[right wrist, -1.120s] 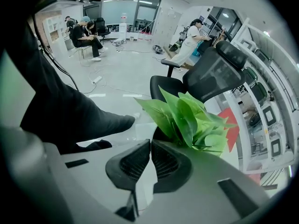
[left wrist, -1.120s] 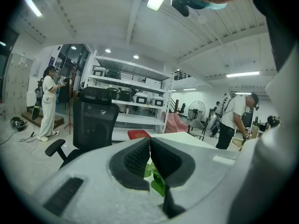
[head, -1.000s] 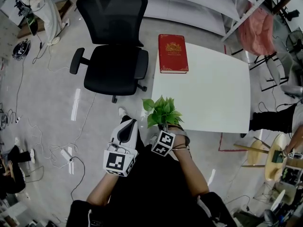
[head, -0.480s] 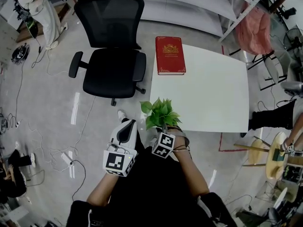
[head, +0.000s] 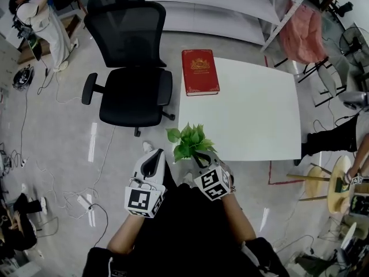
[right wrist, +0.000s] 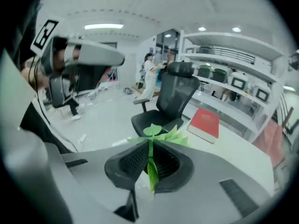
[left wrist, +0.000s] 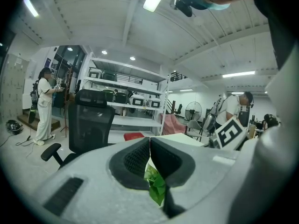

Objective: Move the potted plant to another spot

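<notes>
Off the counter's [head: 253, 114] 7 o'clock corner, potted plant [head: 190, 143] is pinched by its stems in the right tool [head: 200, 161], leaves fanning past the tips, w/ left tool [head: 153, 157] at plant's 8 o'clock, apart from it, jaws pressed together.

the potted plant [head: 190, 143] shows only leaves at the bench's [head: 259, 114] near left corner, its pot hidden beneath them and behind the right gripper's [head: 200, 159] fingers [right wrist: 126, 164].
</notes>
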The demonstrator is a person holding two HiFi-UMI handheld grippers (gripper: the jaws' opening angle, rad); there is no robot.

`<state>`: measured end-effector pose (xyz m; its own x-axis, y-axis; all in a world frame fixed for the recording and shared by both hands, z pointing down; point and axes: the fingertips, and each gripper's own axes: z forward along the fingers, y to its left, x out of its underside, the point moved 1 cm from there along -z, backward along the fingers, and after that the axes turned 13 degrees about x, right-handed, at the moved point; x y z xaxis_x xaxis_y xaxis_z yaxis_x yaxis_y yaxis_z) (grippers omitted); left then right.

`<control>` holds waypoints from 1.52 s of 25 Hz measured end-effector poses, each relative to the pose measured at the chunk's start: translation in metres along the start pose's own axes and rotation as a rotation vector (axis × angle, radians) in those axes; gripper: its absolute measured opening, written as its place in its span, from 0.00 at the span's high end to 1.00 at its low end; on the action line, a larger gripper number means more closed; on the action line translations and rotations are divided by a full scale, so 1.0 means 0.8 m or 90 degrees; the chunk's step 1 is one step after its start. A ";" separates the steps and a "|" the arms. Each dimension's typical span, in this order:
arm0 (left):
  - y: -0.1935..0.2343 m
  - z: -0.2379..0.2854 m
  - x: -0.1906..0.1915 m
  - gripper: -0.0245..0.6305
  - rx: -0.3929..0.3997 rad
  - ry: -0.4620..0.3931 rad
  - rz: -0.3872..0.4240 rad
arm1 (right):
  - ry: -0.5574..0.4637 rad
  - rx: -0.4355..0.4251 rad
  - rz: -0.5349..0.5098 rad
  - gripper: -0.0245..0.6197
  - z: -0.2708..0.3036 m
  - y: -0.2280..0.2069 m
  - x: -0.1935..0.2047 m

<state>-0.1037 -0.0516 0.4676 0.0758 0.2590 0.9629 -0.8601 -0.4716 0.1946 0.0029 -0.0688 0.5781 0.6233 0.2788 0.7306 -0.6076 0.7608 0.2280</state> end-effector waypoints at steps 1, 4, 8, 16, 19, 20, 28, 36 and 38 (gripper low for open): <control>-0.002 0.000 -0.002 0.93 0.001 -0.002 0.002 | -0.024 0.020 0.059 0.94 -0.010 -0.014 -0.009; -0.010 0.001 -0.007 0.93 0.002 -0.010 0.001 | -0.091 0.077 0.222 0.94 -0.041 -0.052 -0.025; -0.025 -0.001 -0.014 0.93 0.008 -0.022 0.008 | -0.159 0.159 0.306 0.94 -0.083 -0.084 -0.035; -0.044 0.002 -0.003 0.93 0.010 -0.018 0.000 | -0.191 0.213 0.339 0.94 -0.116 -0.085 -0.026; -0.047 0.003 0.000 0.93 0.011 -0.016 -0.002 | -0.185 0.210 0.334 0.95 -0.116 -0.079 -0.023; -0.047 0.004 0.001 0.93 0.011 -0.016 -0.003 | -0.185 0.209 0.333 0.95 -0.116 -0.078 -0.023; -0.048 0.008 0.001 0.93 0.016 -0.015 -0.003 | -0.188 0.209 0.334 0.95 -0.119 -0.076 -0.022; -0.048 0.011 0.002 0.93 0.022 -0.013 -0.004 | -0.185 0.206 0.332 0.94 -0.118 -0.076 -0.021; -0.048 0.011 0.002 0.93 0.021 -0.013 -0.006 | -0.184 0.206 0.331 0.95 -0.117 -0.075 -0.021</control>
<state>-0.0660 -0.0399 0.4635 0.0945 0.2466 0.9645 -0.8420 -0.4970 0.2096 0.0751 -0.0642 0.4916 0.0809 0.3589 0.9299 -0.9376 0.3440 -0.0512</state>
